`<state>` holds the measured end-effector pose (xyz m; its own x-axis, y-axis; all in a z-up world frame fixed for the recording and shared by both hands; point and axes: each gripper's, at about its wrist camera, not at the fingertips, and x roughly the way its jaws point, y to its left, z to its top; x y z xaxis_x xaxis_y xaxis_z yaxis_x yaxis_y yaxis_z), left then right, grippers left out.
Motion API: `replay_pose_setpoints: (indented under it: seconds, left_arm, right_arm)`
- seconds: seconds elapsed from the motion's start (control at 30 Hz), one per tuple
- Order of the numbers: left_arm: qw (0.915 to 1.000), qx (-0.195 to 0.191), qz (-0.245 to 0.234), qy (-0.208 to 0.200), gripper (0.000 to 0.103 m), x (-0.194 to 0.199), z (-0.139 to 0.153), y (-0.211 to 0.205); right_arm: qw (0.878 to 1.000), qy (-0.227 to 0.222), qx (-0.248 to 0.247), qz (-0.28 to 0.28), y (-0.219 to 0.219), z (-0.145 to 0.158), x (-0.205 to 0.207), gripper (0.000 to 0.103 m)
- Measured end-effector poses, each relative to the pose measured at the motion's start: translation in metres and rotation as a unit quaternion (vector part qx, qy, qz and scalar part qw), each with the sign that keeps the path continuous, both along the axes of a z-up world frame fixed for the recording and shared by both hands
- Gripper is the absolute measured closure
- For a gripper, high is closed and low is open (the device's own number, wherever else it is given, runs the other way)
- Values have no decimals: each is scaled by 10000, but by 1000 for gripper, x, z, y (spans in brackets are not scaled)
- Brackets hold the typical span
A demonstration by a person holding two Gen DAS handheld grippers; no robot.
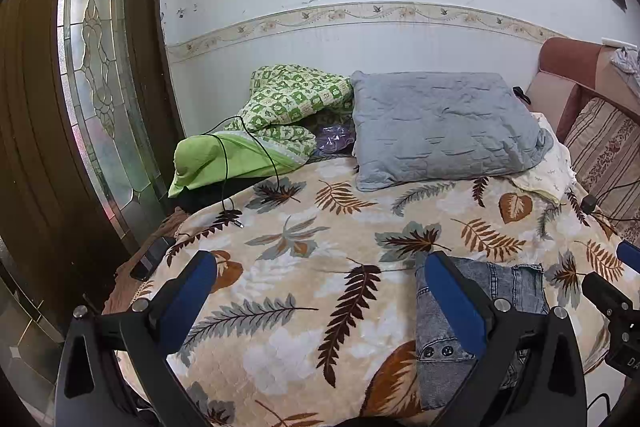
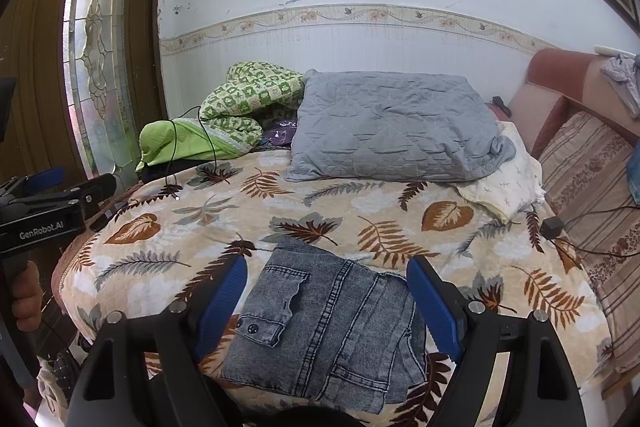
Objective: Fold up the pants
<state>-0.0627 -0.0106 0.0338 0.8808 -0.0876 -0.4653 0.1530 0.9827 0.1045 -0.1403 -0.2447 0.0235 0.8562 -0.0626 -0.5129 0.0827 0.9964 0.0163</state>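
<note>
We see one folded denim pants [image 2: 328, 323] near front bed edge, on leaf-print blanket [image 2: 360, 223]. Left gripper [image 1: 320, 291], right gripper [image 2: 326, 297] released, empty. Blanket beyond clear up to one grey pillow [image 2: 392, 127].

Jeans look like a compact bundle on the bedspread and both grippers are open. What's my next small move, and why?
Probably hold both grippers back and inspect rather than fold again. The jeans already lie in a compact multi-layer stack on the leaf-print bedspread; the right gripper hangs open above them, gripping nothing, and the left gripper is open off to their side.
</note>
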Motion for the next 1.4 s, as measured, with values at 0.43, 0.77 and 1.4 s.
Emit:
replay_pose_setpoints:
  seconds: [0.43, 0.77, 1.4]
  left_arm:
    - [9999, 113, -87, -53, 0, -8, 5, -7]
    - [9999, 129, -101, -57, 0, -9, 6, -9]
    - [9999, 111, -69, 24, 0, -2, 3, -3]
  right_arm:
    - [9999, -58, 99, -9, -2, 1, -5, 19]
    - [9999, -58, 133, -19, -5, 0, -6, 19]
    - [9999, 31, 142, -1, 2, -7, -3, 19]
